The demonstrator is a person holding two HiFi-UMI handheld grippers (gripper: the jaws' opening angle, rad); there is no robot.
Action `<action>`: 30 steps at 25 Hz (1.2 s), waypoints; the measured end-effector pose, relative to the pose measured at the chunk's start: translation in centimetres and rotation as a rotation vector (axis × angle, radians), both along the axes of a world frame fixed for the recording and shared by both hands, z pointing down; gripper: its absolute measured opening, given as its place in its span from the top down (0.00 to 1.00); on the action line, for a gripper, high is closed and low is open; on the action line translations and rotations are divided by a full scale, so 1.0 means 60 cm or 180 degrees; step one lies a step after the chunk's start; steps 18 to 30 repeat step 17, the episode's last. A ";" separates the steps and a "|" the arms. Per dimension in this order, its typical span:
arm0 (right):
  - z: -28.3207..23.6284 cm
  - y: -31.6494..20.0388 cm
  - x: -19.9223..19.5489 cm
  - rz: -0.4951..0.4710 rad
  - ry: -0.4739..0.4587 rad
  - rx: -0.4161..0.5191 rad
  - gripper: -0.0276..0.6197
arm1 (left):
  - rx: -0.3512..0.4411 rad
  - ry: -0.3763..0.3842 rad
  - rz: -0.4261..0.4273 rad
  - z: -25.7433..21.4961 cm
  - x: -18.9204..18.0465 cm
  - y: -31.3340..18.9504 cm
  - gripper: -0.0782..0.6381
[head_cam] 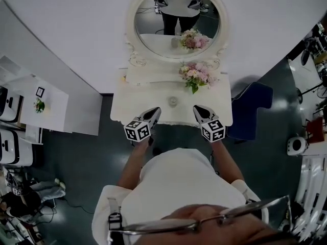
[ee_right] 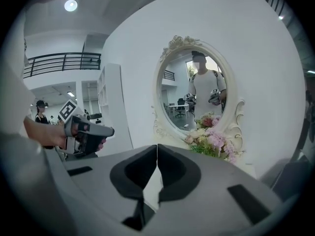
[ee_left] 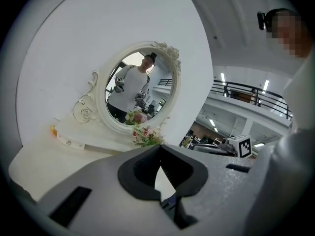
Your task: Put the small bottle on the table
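A small round pale object point(head_cam: 173, 101), seemingly the small bottle seen from above, stands on the white dressing table point(head_cam: 134, 111) between my two grippers. My left gripper point(head_cam: 155, 110) hovers over the table's front edge, shut with nothing between its jaws; in the left gripper view its dark pads point(ee_left: 147, 173) meet in front of the table. My right gripper point(head_cam: 196, 108) is level with it on the other side of the object, also shut and empty, pads point(ee_right: 170, 173) touching. The bottle is hidden in both gripper views.
An oval mirror point(head_cam: 176, 19) and a pink flower bunch point(head_cam: 195, 74) stand at the table's back. A small orange item point(head_cam: 124, 78) sits on the back ledge at left. A dark blue seat point(head_cam: 253, 108) is right of the table, and white furniture point(head_cam: 46, 103) is left.
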State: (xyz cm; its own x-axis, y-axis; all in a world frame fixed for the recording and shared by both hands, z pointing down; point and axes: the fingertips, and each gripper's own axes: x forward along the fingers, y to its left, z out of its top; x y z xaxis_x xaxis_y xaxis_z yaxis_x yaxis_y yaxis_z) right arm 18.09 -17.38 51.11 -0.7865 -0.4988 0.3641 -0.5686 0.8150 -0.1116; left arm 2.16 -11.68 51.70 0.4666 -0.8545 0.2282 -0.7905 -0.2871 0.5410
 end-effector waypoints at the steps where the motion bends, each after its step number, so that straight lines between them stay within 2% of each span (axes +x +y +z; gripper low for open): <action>1: -0.001 -0.002 0.002 0.0009 -0.0008 -0.0007 0.94 | 0.0017 0.0049 0.0008 -0.004 0.003 -0.001 0.89; 11: -0.006 -0.008 0.002 -0.0046 -0.0024 0.0026 0.94 | 0.0071 0.0033 0.0046 -0.010 0.020 -0.019 0.89; 30: -0.006 -0.013 -0.005 -0.0092 -0.0006 0.0052 0.94 | 0.0082 -0.0007 0.0014 -0.008 0.015 -0.028 0.89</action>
